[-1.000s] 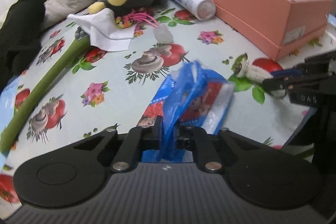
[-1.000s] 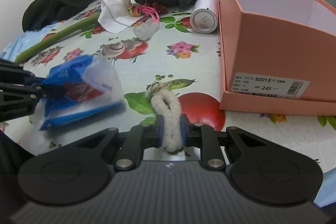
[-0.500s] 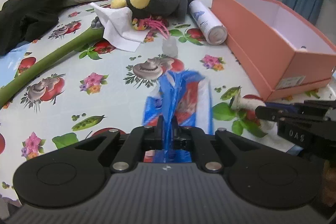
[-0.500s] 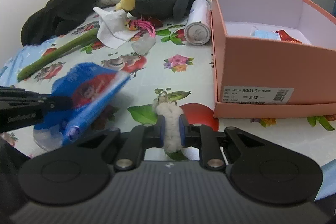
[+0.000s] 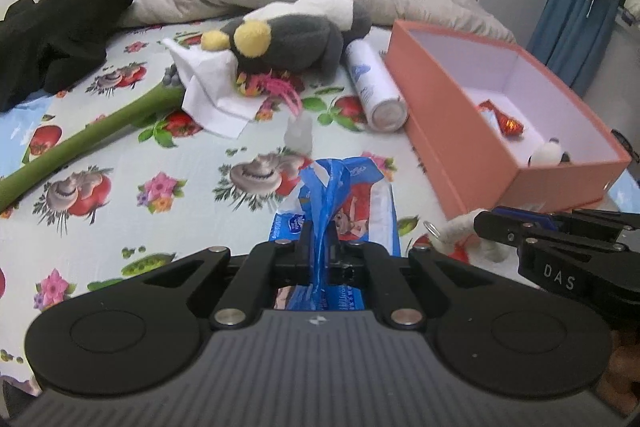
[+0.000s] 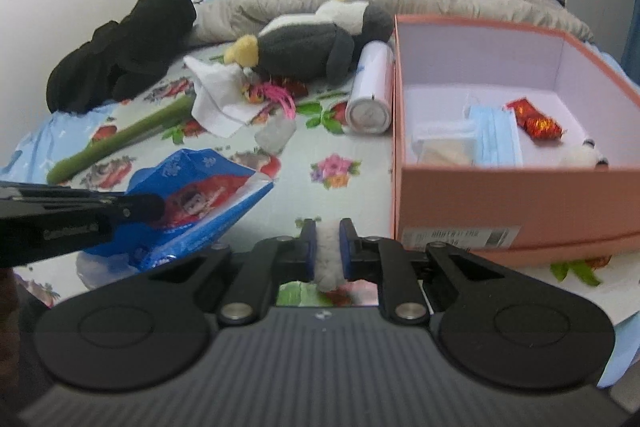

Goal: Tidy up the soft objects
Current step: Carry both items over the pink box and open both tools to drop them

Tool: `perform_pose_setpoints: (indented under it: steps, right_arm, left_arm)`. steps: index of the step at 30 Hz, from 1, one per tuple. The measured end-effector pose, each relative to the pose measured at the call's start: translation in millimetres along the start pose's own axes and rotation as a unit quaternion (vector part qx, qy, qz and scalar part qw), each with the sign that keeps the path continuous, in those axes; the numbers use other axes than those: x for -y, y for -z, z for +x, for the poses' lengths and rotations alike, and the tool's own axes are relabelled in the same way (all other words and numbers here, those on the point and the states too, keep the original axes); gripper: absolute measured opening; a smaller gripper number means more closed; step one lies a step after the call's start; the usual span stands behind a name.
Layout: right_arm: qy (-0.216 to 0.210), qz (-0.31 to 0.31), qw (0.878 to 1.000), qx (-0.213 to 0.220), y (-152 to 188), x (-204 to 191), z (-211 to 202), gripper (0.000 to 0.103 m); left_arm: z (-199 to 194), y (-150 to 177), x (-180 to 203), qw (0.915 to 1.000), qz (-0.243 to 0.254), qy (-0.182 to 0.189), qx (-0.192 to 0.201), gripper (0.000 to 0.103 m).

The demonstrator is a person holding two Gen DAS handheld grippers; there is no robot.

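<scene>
A: Two grippers, and each had something clamped. The left gripper (image 5: 319, 251) was pinched tight on a blue tissue packet (image 5: 340, 195), held above the flowered cloth (image 5: 168, 155).

B: And the right gripper (image 6: 328, 253)?

A: Closed on a white fuzzy loop (image 6: 329, 259), just in front of the pink shoebox (image 6: 500, 195). The left one's arm showed at its left, the packet (image 6: 200, 203) hanging from it.

B: What lay inside the box?

A: A blue face mask (image 6: 498, 141), a red wrapper (image 6: 536, 121) and a small white plush (image 6: 582, 157). Beyond sat a penguin plush (image 5: 288, 41), a white spray can (image 5: 374, 87), a white cloth (image 5: 212, 95) and a green stem (image 5: 88, 139).
</scene>
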State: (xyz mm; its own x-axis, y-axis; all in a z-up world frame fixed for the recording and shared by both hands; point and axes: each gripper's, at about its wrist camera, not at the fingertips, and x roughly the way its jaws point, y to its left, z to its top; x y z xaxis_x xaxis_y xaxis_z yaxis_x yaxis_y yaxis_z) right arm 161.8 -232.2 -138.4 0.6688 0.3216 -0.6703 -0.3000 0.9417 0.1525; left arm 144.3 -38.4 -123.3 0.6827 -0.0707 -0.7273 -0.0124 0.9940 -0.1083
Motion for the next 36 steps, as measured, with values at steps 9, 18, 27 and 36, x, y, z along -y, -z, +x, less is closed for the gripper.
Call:
perform_pose_setpoints:
  steps: [9,18,27,36]
  right_arm:
    - [0.002,-0.005,0.999,0.032,-43.9,8.1,-26.0,0.016]
    - [0.015,0.005,0.994,0.104,-97.1,27.6,-65.8,0.015]
    - [0.037,0.021,0.99,0.136,-128.6,77.4,-79.9,0.016]
    - [0.066,0.07,0.99,0.104,-125.7,146.6,-48.5,0.016]
  left_arm:
    - [-26.1,-58.7,19.3,0.9992,-0.012,0.017,0.033,0.005]
    - [-45.7,-125.4,55.1,0.9959,-0.004,0.046,0.078,0.005]
    - [-18.8,-166.2,113.9,0.9941,0.007,0.08,0.074,0.005]
    - [53.0,-183.3,172.2,0.994,0.03,0.101,0.028,0.005]
